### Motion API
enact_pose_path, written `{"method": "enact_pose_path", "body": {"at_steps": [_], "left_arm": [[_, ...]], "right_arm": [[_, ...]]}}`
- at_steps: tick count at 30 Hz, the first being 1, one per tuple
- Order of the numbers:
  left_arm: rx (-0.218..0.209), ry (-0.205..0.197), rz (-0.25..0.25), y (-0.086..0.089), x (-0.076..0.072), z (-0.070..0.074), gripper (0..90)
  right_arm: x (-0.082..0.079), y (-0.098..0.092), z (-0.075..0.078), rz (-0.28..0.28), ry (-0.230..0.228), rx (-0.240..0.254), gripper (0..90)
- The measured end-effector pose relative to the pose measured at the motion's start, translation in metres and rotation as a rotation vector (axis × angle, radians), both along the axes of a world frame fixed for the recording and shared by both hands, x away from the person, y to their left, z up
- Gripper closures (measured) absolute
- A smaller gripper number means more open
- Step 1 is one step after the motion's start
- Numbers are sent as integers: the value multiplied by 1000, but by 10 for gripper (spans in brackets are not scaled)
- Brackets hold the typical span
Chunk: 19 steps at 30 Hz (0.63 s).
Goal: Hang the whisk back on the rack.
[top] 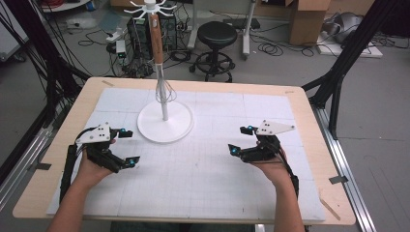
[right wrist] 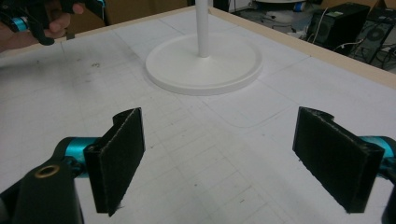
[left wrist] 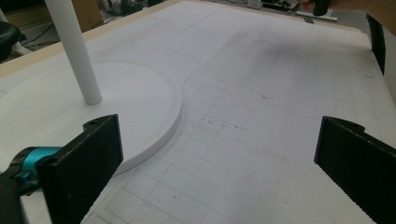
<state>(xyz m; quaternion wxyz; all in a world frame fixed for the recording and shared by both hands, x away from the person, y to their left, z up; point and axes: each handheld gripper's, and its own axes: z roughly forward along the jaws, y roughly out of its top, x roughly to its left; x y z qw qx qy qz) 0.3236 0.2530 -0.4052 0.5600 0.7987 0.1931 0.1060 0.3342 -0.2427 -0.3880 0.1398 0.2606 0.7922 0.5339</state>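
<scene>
A white stand with a round base (top: 165, 126) and a thin pole rises at the back middle of the white gridded mat (top: 203, 169). It ends in a ring of white hooks (top: 153, 7). A whisk with a wooden handle (top: 155, 38) hangs along the pole, wire loops (top: 163, 92) down. My left gripper (top: 128, 146) is open, just left of the base (left wrist: 140, 107), with nothing between its pads (left wrist: 100, 158). My right gripper (top: 240, 140) is open on the right side of the mat. Its bare pads (right wrist: 121, 154) point toward the base (right wrist: 205, 70) and the pole (right wrist: 202, 28).
The mat covers a wooden tabletop (top: 309, 125). Beyond the far edge stand a black stool (top: 216, 36), computer towers (top: 140, 34), floor cables and cardboard boxes (top: 309, 19). Black frame posts (top: 338, 82) flank the table on both sides.
</scene>
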Motion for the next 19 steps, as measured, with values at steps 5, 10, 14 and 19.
{"method": "enact_pose_path", "body": {"at_steps": [5, 10, 14, 19], "left_arm": [[4, -2, 2, 0, 0, 0, 17], [7, 2, 1, -1, 0, 0, 17], [15, 12, 3, -2, 2, -3, 16], [19, 9, 5, -3, 1, -3, 16]], "right_arm": [[0, 1, -1, -2, 7, -3, 163], [1, 1, -2, 3, 11, -5, 163], [1, 1, -3, 4, 13, -5, 162], [1, 1, -3, 2, 17, -8, 162]]}}
